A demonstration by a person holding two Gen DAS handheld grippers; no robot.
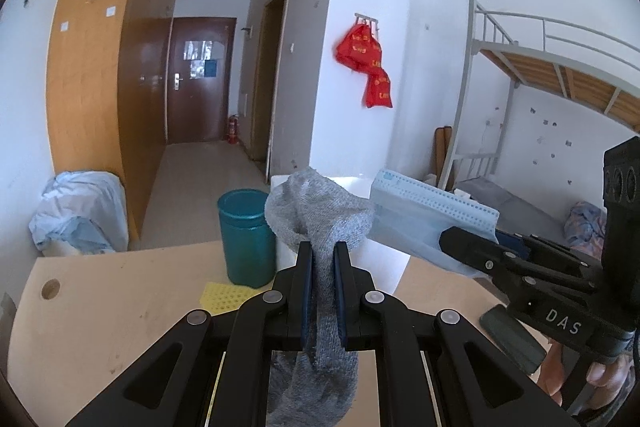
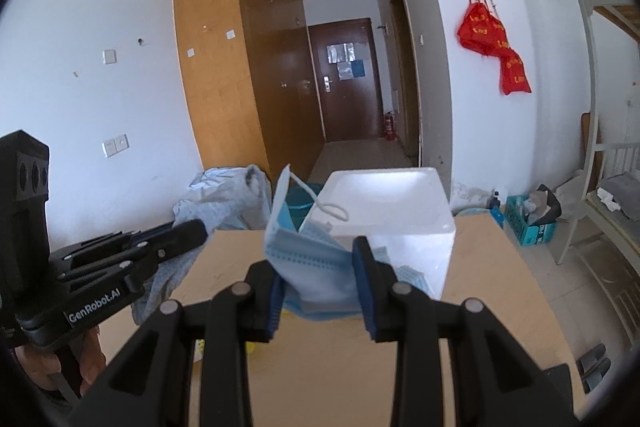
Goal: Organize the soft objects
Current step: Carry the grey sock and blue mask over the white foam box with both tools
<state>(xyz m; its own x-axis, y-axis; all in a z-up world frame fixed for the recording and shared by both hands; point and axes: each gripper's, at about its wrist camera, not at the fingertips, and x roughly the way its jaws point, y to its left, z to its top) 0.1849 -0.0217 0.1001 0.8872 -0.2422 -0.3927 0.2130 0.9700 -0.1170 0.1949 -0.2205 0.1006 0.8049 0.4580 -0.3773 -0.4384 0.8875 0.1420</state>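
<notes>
My left gripper (image 1: 323, 247) is shut on a grey sock (image 1: 320, 211), held above the wooden table (image 1: 120, 299). The sock bulges above the pads and hangs down below them. My right gripper (image 2: 318, 259) is shut on a folded stack of light blue face masks (image 2: 308, 251), with a white ear loop (image 2: 328, 205) sticking up. Just beyond the masks stands a white translucent box (image 2: 384, 211). In the left wrist view the right gripper (image 1: 460, 243) holds the masks (image 1: 424, 211) to the right of the sock. In the right wrist view the left gripper (image 2: 188, 231) is at the left with the sock (image 2: 164, 279) drooping under it.
A teal jar (image 1: 246, 239) stands on the table left of the sock, with a yellow perforated sheet (image 1: 224, 297) in front of it. A dark phone (image 1: 512, 339) lies near the right gripper. A covered bundle (image 1: 80, 211) sits on the floor beyond the table's left edge, and a bunk bed (image 1: 560, 75) stands at the right.
</notes>
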